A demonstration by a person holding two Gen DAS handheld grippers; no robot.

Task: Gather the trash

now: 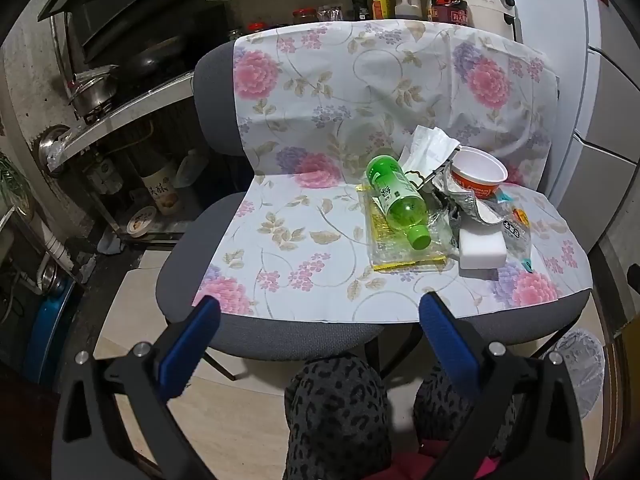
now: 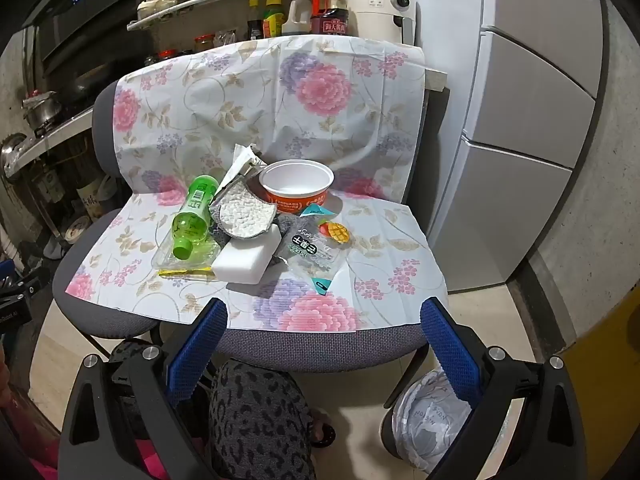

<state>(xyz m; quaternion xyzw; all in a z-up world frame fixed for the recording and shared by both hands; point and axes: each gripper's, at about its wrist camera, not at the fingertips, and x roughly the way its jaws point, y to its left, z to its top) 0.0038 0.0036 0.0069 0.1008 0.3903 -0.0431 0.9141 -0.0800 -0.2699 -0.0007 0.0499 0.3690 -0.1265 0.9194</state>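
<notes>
I'm looking at a grey fabric office chair (image 1: 280, 336) draped in a floral plastic cloth (image 1: 320, 92), standing in a kitchen by a white fridge (image 2: 532, 128) and a stove counter (image 1: 132, 100). Trash is piling on the seat: a lying green plastic bottle (image 1: 396, 200), an orange-and-white paper bowl (image 2: 296, 186), a white foam block (image 2: 248, 260), a clear mango snack wrapper (image 2: 316, 248). I'm holding the left gripper (image 1: 320, 320) and right gripper (image 2: 324, 320) both spread wide, nothing gripped. Only the right view is showing the white-lined bin (image 2: 428, 424) clearly on the floor.
</notes>
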